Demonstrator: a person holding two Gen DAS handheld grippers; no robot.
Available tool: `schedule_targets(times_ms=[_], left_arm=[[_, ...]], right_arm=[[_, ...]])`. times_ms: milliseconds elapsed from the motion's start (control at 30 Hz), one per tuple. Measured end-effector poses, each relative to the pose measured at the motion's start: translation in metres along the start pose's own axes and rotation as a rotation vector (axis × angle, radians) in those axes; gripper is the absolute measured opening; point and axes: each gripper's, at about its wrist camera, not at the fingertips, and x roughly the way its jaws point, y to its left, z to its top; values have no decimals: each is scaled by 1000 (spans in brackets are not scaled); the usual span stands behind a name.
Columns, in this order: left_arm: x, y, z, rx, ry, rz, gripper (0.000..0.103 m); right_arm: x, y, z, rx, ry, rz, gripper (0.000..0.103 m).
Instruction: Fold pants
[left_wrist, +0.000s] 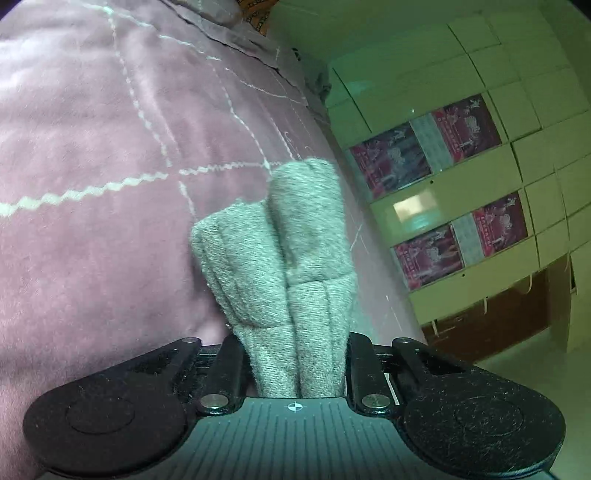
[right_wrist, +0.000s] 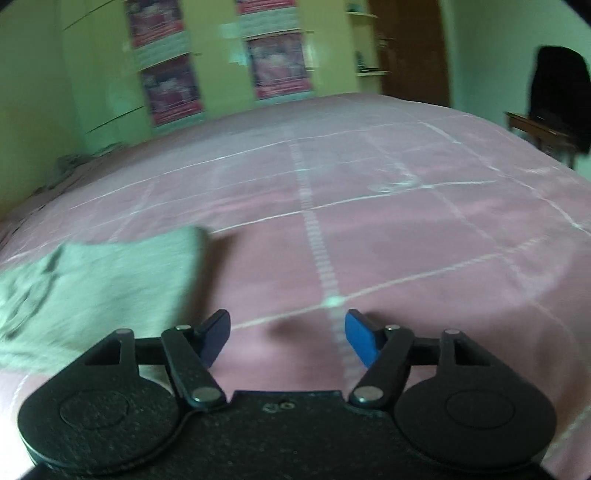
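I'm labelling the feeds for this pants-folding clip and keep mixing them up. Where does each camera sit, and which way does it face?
Left wrist: rides the left gripper, looking along its fingers shut on bunched grey pants, over the pink bedspread towards the wardrobe.
Right wrist: rides the right gripper, jaws open and holding nothing, looking across the bedspread; the pants lie at left.
Shared: pants, bedspread, and the wardrobe with its posters. No hand or sleeve shows.
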Motion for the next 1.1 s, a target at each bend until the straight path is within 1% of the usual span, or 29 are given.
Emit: schedule_targets(times_ms=[33, 167, 233, 267, 367, 400, 467, 500, 567, 633, 733, 833, 933, 1000, 1067, 1100], left_arm=[[-1, -6, 0, 16, 4, -2, 17], [-27, -48, 5, 144, -14, -79, 16], [-39, -81, 12, 252, -15, -89, 16], [-43, -99, 15, 315, -12, -97, 16], [-41, -172, 0, 559, 16, -115, 16], [-38, -198, -11, 650, 28, -116, 16], [-25, -236, -34, 752, 66, -145, 16], [-17, -252, -45, 785, 82, -160, 16], [-3, -276, -69, 822, 123, -194, 16], [12, -297, -96, 843, 174, -224, 16], [25, -323, -141, 898, 250, -260, 16], [30, -345, -190, 1004, 313, -257, 16], [27, -366, -233, 1151, 373, -237, 16], [24, -375, -248, 1224, 420, -231, 16], [32, -389, -263, 1291, 461, -215, 17], [29, -393, -274, 1323, 485, -200, 17]], right_arm=[[-2, -6, 2, 11, -9, -7, 68], [-6, -29, 7, 31, -48, -39, 68], [-7, -40, 11, 28, -74, -65, 68], [-7, -47, 13, 17, -95, -100, 69], [-5, -66, 15, 30, -128, -173, 71], [-4, -72, 15, 60, -130, -188, 72], [-1, -85, 12, 138, -117, -183, 72], [2, -88, 11, 161, -112, -170, 73], [5, -92, 11, 181, -106, -156, 76], [6, -94, 11, 188, -103, -148, 76], [2, -102, 10, 238, -121, -132, 78], [-1, -119, 9, 337, -134, -114, 78], [0, -134, 7, 422, -134, -96, 78], [1, -136, 6, 439, -132, -88, 79], [3, -133, 7, 427, -126, -89, 79], [4, -131, 7, 417, -122, -89, 80]])
